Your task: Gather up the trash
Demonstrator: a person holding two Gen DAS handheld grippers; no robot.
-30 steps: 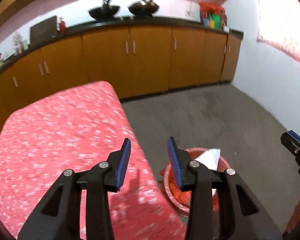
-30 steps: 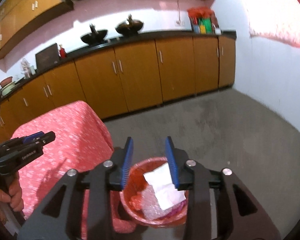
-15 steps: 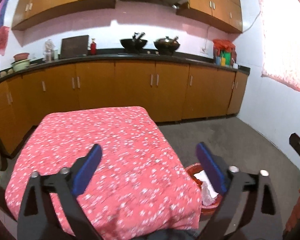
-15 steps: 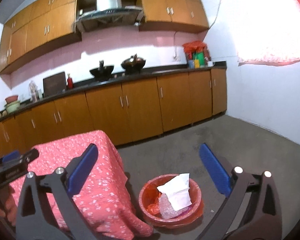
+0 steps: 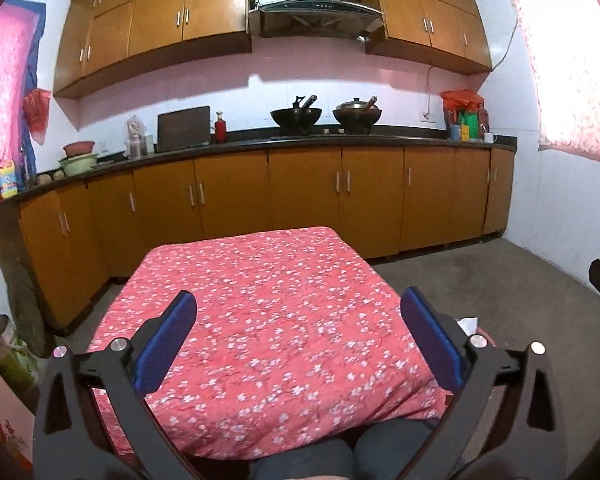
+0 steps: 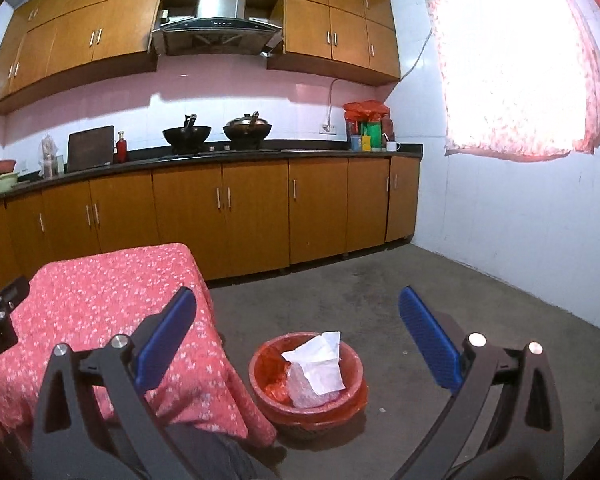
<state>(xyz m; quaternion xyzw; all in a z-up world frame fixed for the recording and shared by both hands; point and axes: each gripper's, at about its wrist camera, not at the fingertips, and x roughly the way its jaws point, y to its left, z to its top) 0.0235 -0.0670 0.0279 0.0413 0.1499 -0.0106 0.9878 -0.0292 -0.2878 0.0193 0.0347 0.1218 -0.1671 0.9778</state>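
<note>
A red bin lined with a red bag stands on the floor at the right of the table. In it lie white paper and a clear crumpled wrapper. My right gripper is wide open and empty, held above and behind the bin. My left gripper is wide open and empty above the near part of the table, which has a red flowered cloth. In the left wrist view only a white tip of the paper shows behind the right finger.
Wooden cabinets with a black counter run along the far wall, with two woks on the hob. A white wall with a curtained window stands at the right. Grey floor lies between bin and cabinets.
Both grippers have opened from nearly shut to wide open and have drawn back and up from the bin. The views now take in the whole kitchen.
</note>
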